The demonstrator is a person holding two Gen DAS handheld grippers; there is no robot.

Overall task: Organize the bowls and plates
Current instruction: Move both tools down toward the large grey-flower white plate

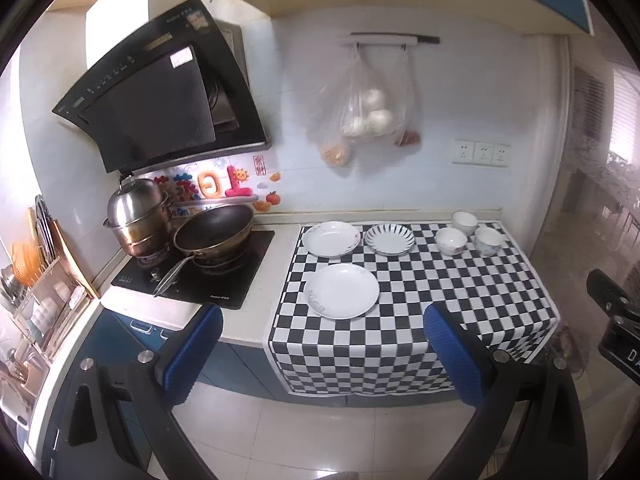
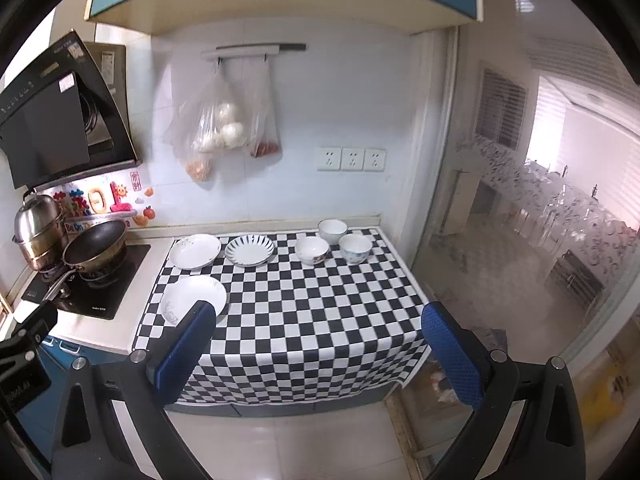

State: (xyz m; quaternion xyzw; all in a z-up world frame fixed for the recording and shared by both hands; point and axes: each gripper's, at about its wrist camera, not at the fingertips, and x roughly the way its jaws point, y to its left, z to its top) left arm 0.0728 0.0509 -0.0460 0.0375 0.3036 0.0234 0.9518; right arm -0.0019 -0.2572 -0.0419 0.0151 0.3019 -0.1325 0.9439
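On the checkered cloth [image 1: 440,292] [image 2: 312,312] lie three plates: a large white one [image 1: 341,290] [image 2: 188,298] near the front left, a white one [image 1: 331,238] [image 2: 195,251] behind it, and a blue-striped one [image 1: 389,239] [image 2: 249,251] beside that. Three small bowls [image 1: 450,240] [image 2: 312,250] cluster at the back right. My left gripper [image 1: 322,320] is open, held back from the counter edge with nothing between its blue fingers. My right gripper [image 2: 318,320] is open too, also short of the counter; its left finger [image 2: 184,352] overlaps the front plate's edge.
A stove [image 1: 196,272] with a wok [image 1: 214,230] and a steel steamer pot [image 1: 138,216] stands left of the cloth. Bags [image 1: 360,116] hang on the wall. A dish rack [image 1: 36,304] is far left. A glass partition [image 2: 520,240] bounds the right.
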